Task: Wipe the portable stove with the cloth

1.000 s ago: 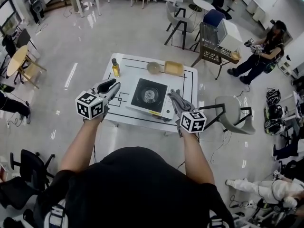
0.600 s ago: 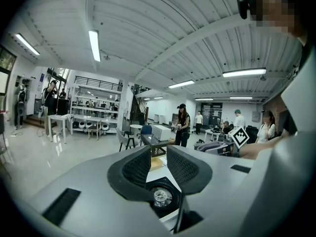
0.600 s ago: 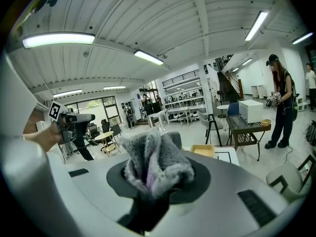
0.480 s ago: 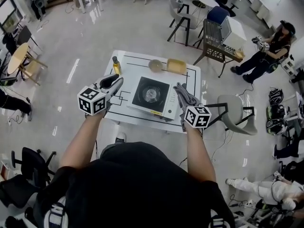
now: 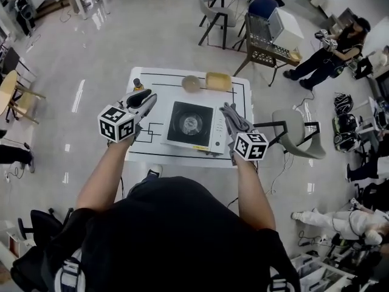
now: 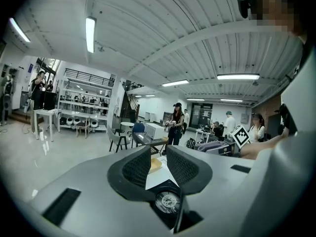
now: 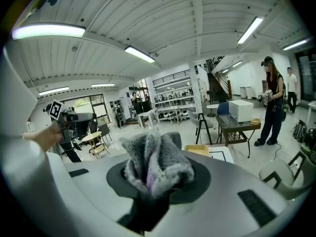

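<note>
One white table (image 5: pixel 159 79), and on it I count four things: one portable stove (image 5: pixel 190 125), one bottle (image 5: pixel 138 84), one round bowl (image 5: pixel 191 83) and one yellow container (image 5: pixel 219 81). Two grippers up front, that's the left gripper (image 5: pixel 146 99) and the right gripper (image 5: pixel 230 111), with a single grey cloth (image 7: pixel 157 163) between the pair. Further out, one standing person (image 5: pixel 331 50) beside one cart (image 5: pixel 267 47) carrying one white box (image 5: pixel 285 29).
</note>
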Tool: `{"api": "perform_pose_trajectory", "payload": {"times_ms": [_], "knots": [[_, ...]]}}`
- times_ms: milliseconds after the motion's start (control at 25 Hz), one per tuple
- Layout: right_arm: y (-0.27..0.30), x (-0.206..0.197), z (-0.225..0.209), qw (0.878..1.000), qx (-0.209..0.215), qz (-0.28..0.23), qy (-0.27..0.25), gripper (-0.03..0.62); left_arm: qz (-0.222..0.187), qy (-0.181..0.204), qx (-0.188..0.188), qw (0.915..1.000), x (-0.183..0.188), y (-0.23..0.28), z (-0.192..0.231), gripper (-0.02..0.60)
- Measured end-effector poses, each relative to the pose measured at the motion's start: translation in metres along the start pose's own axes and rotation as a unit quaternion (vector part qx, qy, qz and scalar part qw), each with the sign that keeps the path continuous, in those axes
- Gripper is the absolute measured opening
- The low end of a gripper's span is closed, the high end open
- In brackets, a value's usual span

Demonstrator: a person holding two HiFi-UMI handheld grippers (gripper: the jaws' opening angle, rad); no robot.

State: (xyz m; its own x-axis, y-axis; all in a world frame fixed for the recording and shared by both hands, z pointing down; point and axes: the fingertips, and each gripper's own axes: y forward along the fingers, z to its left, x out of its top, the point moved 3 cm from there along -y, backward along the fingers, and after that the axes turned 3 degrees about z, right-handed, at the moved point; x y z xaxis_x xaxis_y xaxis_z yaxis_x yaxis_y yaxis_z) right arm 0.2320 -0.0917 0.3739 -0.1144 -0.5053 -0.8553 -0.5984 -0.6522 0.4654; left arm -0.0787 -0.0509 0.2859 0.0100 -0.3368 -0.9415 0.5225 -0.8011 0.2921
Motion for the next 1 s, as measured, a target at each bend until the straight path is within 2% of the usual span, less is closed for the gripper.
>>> {"api": "perform_pose_trajectory", "payload": {"times_ms": [240,600,1000], "knots": [[0.034,0.015,0.018,1.0,-0.026,-0.002,0.008,0.115,0.011,0.008,-0.04,0.9991,0.007,0.02,0.044,0.117],[0.06,0.019,0.042,0.998,-0.057,-0.005,0.008,0.115,0.024,0.019,-0.09,0.9955,0.004,0.037,0.085,0.117],[0.059,-0.015,0.038,0.991,-0.127,0.036,0.007,0.115,0.051,0.031,-0.148,0.9872,-0.02,0.058,0.093,0.117]]}}
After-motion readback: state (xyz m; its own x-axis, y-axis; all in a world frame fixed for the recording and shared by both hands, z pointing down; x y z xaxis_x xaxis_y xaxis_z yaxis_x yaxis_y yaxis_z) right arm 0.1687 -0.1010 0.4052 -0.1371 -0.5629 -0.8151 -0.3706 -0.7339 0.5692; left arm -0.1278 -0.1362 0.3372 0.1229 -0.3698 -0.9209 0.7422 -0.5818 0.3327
